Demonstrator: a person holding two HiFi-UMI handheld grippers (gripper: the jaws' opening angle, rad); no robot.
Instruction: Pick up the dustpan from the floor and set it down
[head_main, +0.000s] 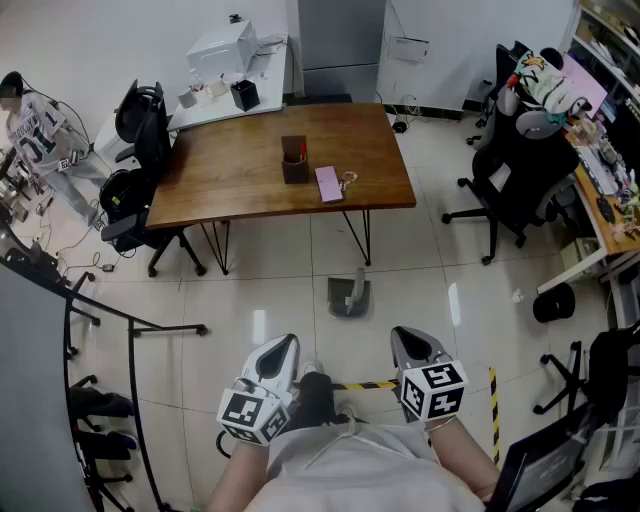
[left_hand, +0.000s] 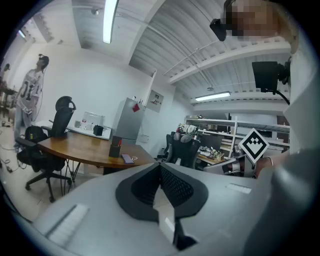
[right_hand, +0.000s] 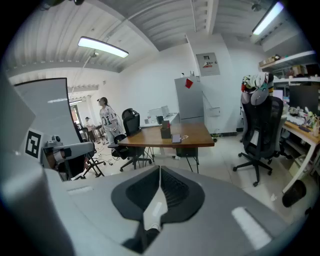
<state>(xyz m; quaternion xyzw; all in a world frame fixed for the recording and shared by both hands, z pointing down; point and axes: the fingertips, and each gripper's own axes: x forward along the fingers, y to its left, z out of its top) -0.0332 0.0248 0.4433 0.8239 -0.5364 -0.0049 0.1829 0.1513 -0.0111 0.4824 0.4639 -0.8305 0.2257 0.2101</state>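
Head view, looking steeply down on a tiled floor (head_main: 430, 260). The dustpan (head_main: 349, 298), grey and shallow, lies flat on the floor just in front of the near edge of the wooden desk (head_main: 230, 180), beside its right-hand legs. It is ahead of the person and well apart from both tools. What appears to be its short handle (head_main: 358, 284) stands up from the rear of the pan.

The left tongs (head_main: 283, 350) and right tongs (head_main: 410, 342) are held side by side near the body, both aimed forward and somewhat downward. In each gripper view the two jaws meet along their full length with nothing between them: both are closed and empty.

Handling, as a judgement: the pan looks like thin moulded plastic, so probably light, stiff and rather smooth. The handle is the natural place to take hold, pinched across its narrow width. A grip on the thin front lip would be likely to slip or tip the pan. The jaws must first be opened.
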